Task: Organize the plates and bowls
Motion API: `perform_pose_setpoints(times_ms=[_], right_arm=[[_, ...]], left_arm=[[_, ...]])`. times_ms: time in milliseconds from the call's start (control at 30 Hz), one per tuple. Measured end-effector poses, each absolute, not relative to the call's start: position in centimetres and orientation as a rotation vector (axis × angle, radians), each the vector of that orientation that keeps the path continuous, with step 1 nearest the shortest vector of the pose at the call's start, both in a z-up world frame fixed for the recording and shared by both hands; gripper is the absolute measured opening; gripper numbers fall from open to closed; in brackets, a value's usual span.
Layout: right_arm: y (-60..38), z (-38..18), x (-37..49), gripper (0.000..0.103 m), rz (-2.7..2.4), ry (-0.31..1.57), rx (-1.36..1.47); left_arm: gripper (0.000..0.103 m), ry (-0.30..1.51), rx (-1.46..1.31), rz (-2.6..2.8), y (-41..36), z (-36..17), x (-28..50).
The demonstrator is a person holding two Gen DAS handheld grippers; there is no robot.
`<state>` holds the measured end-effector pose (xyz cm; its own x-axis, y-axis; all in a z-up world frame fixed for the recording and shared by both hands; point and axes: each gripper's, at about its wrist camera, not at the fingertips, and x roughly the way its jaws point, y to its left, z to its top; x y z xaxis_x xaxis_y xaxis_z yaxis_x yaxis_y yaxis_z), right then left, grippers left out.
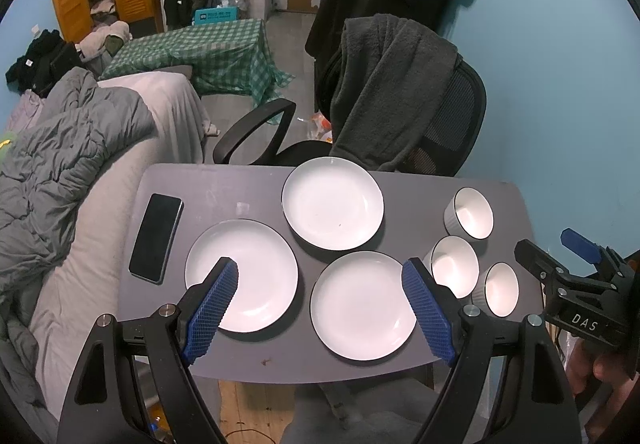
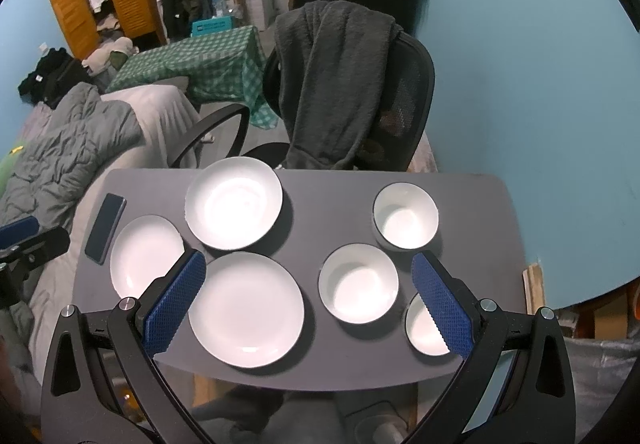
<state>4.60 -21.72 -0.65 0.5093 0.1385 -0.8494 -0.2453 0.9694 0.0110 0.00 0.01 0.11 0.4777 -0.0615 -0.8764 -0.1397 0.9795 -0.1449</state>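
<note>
A phone (image 1: 156, 238) lies at the left edge of the grey table (image 1: 248, 188), next to the bed (image 1: 92, 244) that runs along that side. Just right of the phone sits the left plate (image 1: 256, 276), white with a dark rim. Behind it and to the right is the far plate (image 1: 332, 202), near the table's back edge. In front of that, close to the near edge, is the near plate (image 1: 360, 306). The three plates lie flat, near one another but not touching.

On the right part of the table stand three white bowls in a loose line running from back to front: the far bowl (image 2: 405, 220), the middle bowl (image 2: 360, 283) and the near bowl (image 2: 424, 328). All are upright, each apart from its neighbours.

The left gripper (image 1: 320, 276) hangs above the near edge of the table with its jaws wide apart and holding nothing; one blue pad is over the left plate, the other between the near plate and the middle bowl. The right gripper (image 2: 308, 272) hangs likewise, jaws wide apart and holding nothing, spanning the near plate and the middle bowl, its right pad over the near bowl.

Behind the table stands an office chair (image 2: 408, 100) with a dark blanket (image 2: 332, 76) draped over its back.
</note>
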Motion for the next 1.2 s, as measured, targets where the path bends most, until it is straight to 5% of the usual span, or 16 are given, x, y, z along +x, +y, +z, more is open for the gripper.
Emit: perform_pose_setpoints(times_ms=[1200], right_arm=[[-21.68, -0.69, 4.33, 0.101, 0.239, 1.008, -0.120]], left_arm=[[0.085, 1.059, -0.179, 0.064, -0.37, 0.58, 0.04]])
